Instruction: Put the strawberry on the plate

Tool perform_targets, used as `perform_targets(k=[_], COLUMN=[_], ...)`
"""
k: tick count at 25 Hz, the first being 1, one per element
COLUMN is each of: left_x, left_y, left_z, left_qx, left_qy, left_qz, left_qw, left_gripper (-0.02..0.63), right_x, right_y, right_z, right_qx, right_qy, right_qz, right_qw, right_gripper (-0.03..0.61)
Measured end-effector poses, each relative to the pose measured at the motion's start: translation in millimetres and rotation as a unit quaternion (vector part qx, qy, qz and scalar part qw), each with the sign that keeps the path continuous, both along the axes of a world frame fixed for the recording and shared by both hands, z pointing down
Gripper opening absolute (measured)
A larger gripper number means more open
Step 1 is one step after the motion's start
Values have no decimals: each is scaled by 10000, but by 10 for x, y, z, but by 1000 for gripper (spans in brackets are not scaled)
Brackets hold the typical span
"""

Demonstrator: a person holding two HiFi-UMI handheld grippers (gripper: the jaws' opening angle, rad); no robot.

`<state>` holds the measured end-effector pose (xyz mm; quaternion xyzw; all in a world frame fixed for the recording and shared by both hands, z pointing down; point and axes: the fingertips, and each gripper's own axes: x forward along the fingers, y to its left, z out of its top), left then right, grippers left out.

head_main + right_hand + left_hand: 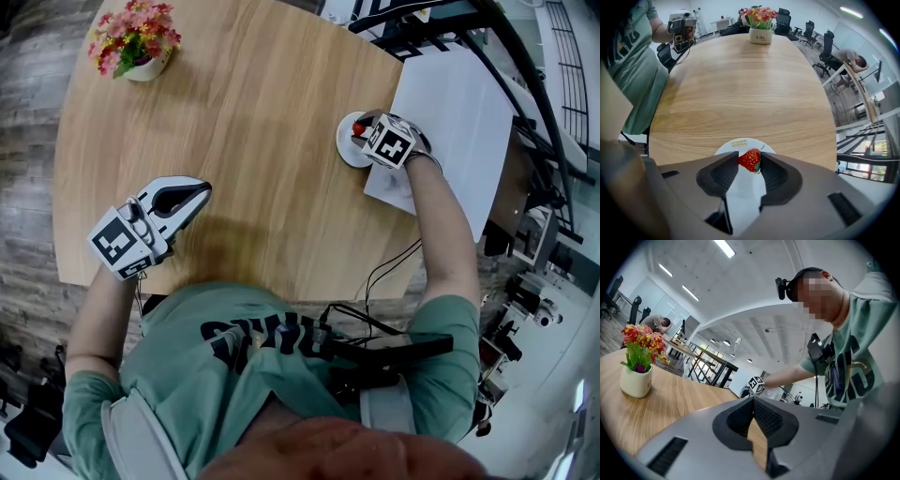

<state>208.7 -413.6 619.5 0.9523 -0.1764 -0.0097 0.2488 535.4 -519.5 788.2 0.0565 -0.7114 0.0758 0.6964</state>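
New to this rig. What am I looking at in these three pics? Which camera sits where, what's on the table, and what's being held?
There is no robot here. A person holds a two-jaw gripper in each hand. The head view comes from a camera on the person's head, looking steeply down. The left and right gripper views come from cameras riding on each gripper, looking along its jaws. The cubes with square markers are parts of the grippers.

On the round wooden table are a flower pot, a small white plate and a white sheet at the edge.

The right gripper points down over the plate, its jaws closed on a strawberry. The left gripper is level, near the person, with its jaws together and nothing between them.
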Motion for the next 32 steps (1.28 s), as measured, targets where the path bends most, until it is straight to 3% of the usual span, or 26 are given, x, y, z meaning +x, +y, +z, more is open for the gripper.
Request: perform_targets(k=[16,22,25,32], left_x=[-47,-69,-81,-115], left_y=[8,13,16,62], left_z=[60,72,64,1], left_qx=[-73,-93,-84,-38], left_qy=[-9,-18,-18,-21], left_qz=[-67,-79,-87,-82], left_qw=[10000,9999,9999,10000], left_gripper=[5,5,5,5], right_x=[80,30,8,-87], right_y=[38,17,13,44], right_z=[198,193,179,124], right_qx=[-16,-40,-55,5], right_qy=[346,202,193,197], right_qz=[-164,2,34,-43], right_qw=[9993,9998,9998,9998], right_gripper=[150,153,223,250])
